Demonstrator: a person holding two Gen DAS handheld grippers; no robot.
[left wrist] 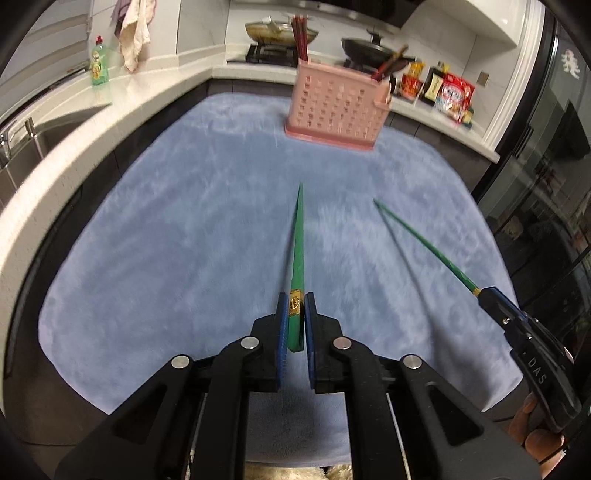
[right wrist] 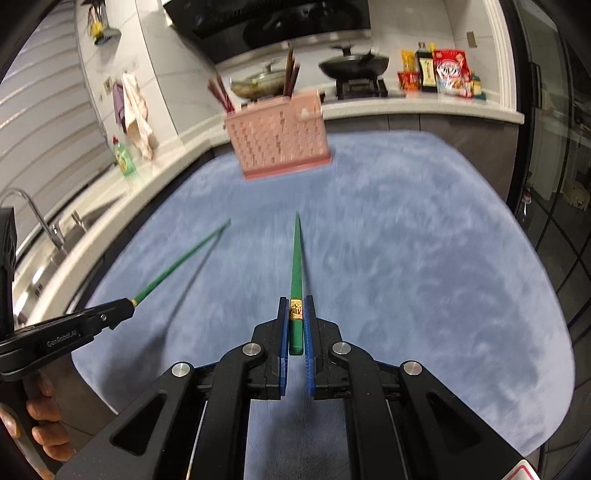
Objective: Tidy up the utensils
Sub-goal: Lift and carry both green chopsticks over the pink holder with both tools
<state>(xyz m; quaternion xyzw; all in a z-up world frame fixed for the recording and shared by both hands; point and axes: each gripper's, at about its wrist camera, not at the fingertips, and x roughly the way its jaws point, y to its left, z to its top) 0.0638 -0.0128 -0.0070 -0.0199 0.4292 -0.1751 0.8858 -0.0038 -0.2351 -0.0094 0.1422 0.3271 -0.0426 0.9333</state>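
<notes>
Left gripper [left wrist: 295,314]: pads clamped on the thick, gold-banded end of a green chopstick [left wrist: 298,251], which runs straight ahead from the jaws with its thin tip over the middle of the blue cloth [left wrist: 166,240], clear of it

Right gripper [right wrist: 295,314]: likewise clamped on the thick end of a second green chopstick [right wrist: 295,258], gold band between the pads, tip pointing toward the far edge of the cloth

Pink utensil holder [left wrist: 336,110]: perforated, upright on the cloth near its far edge, well apart from both chopstick tips; dark red chopsticks [left wrist: 300,37] stand in two of its compartments, one bundle upright, one leaning

Shown by the left wrist view only: the right gripper from the side, near the right edge of the cloth, the second chopstick slanting from it toward the centre; fingers of the hand beneath that tool at the lower right corner

Shown by the right wrist view only: the left gripper from the side, at the left edge of the cloth; the hand [right wrist: 40,424] round its handle; a curved tap [right wrist: 33,210] over the sink; the range hood [right wrist: 266,18] above the hob

Common to both: green bottle [left wrist: 99,62] and hanging rags [left wrist: 135,33] on the left counter, two pans on the hob, food packets [right wrist: 447,72] at the far right counter; both views somewhat blurred
</notes>
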